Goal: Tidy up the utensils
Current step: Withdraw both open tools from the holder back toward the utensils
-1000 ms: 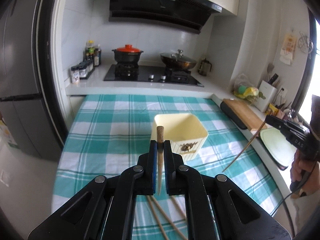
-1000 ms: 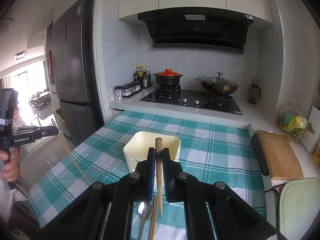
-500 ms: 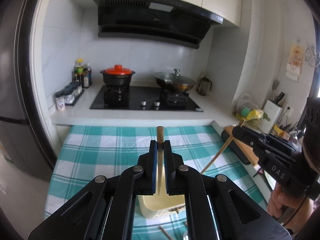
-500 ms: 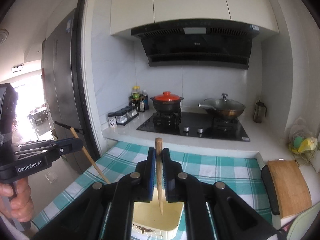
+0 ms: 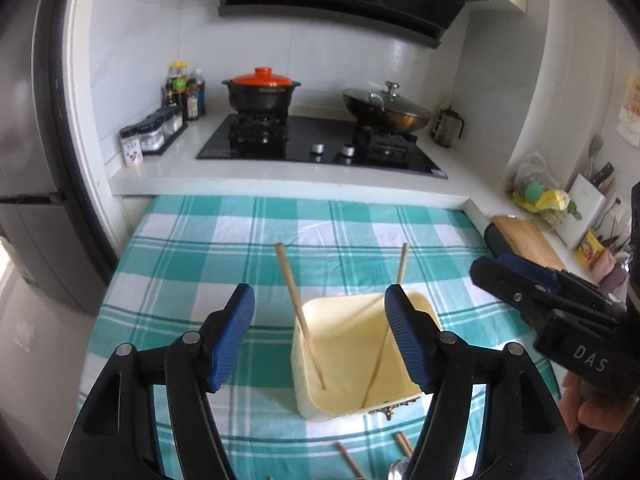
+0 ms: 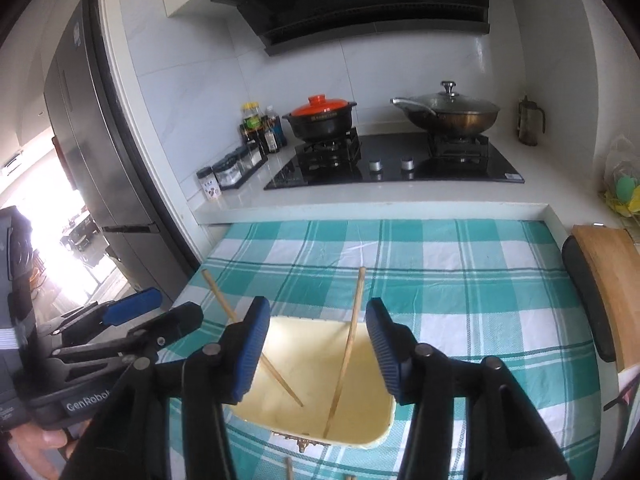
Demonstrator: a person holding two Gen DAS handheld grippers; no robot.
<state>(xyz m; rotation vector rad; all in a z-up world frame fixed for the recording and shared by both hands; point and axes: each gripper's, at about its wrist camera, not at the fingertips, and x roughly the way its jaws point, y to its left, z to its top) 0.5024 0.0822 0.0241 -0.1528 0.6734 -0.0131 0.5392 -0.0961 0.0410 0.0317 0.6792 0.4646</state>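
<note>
Two chopsticks [image 5: 298,312] lean inside the cream bin [image 5: 352,360], one against each side, tips on its floor. Both left tongs [image 5: 320,336] and right tongs [image 6: 314,350] have just been opening and stand released above the bin, nothing between the pads. Drawing back carelessly could clip a leaning stick and tip the light bin (it probably slides easily on the checked cloth [image 5: 200,248]). More chopsticks [image 5: 350,460] lie near the worktop's front edge; open room lies behind the bin.
</note>
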